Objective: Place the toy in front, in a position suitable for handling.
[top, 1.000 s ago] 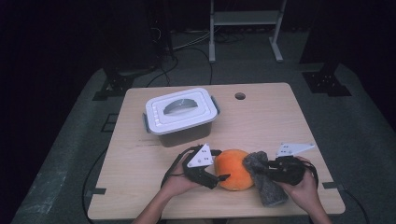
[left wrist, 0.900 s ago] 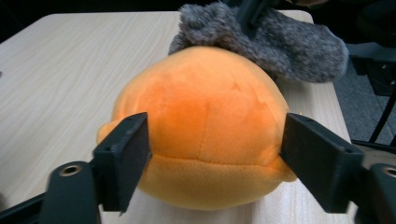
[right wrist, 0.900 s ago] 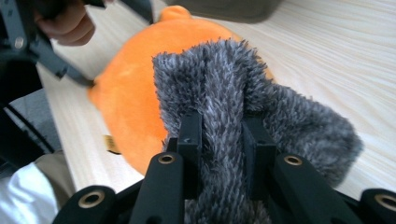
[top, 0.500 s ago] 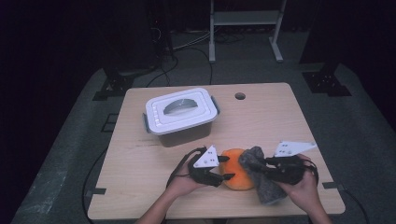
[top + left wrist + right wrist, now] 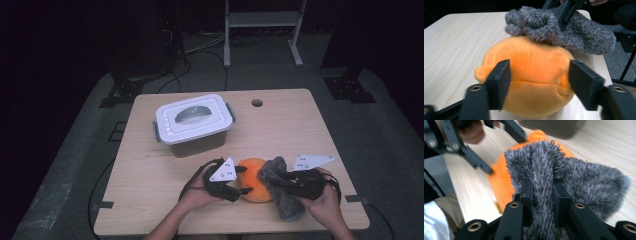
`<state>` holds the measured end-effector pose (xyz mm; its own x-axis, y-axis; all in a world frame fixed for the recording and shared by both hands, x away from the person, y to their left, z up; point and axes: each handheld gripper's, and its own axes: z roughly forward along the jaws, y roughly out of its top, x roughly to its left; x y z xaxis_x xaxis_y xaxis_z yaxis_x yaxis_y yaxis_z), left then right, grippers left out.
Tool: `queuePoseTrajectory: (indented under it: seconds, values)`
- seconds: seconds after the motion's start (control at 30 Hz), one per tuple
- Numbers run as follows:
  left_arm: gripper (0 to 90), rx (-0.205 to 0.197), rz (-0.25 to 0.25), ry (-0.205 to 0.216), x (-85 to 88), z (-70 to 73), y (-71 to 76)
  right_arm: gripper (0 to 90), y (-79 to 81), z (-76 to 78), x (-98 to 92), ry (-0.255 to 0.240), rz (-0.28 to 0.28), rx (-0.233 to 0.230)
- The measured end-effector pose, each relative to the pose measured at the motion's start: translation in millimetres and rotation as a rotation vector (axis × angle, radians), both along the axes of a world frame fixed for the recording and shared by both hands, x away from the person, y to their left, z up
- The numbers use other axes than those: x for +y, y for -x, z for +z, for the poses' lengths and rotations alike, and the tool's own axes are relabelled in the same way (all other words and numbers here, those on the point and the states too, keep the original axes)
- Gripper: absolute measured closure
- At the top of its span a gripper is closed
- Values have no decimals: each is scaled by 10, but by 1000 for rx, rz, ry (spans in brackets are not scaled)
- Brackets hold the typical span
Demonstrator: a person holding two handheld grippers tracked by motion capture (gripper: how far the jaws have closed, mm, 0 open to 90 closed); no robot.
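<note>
We find the orange plush (image 5: 531, 80) on the worktop (image 5: 300, 125) near its front edge, lying between the jaws of the left tongs (image 5: 540, 82); these have just been opening slightly, and pad contact is unclear. The right tongs (image 5: 543, 192) are clamped on the grey sock (image 5: 574, 182), draped against the plush. Both hands approach low, from the front edge. The plush's far side is hidden.

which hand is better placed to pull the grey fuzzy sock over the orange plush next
Right, likely. The right claw is shut on the grey fuzzy sock, which already lies over the top of the orange plush. The left claw has the plush between its jaws, so it suits steadying it.
</note>
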<state>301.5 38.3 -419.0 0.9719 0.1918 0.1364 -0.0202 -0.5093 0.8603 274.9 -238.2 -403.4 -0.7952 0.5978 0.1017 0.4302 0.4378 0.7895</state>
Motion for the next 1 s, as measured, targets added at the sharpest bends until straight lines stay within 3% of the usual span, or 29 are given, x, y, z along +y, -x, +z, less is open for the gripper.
queuePoseTrajectory:
  seconds: [0.1, 0.2, 0.33, 0.5, 0.63, 0.77, 0.87, 1.0]
  values:
    - [408, 15, 20, 18, -28, 5, -9, 734, 41, 40, -35, 8, -22, -5]
    - [395, 25, 42, 29, -60, 13, -26, 735, 101, 131, 68, -19, 15, -26]
    - [367, 45, 67, 41, -51, -12, -50, 735, 103, 127, 244, 23, 50, -41]
    - [340, 59, 77, 51, -5, -26, -74, 735, 67, 14, 169, 15, 45, -4]
    - [230, 79, 74, 44, 30, -16, -64, 734, 110, -58, 16, 14, 19, 41]
    - [285, 93, 58, 26, 29, -51, -70, 735, 135, -52, 8, 21, 20, 53]
    - [297, 99, 44, 53, 9, -65, -74, 736, 175, 64, 89, 5, 37, 19]
    - [259, 66, 30, 47, -32, -71, -27, 737, 137, 165, 259, -3, 60, -9]
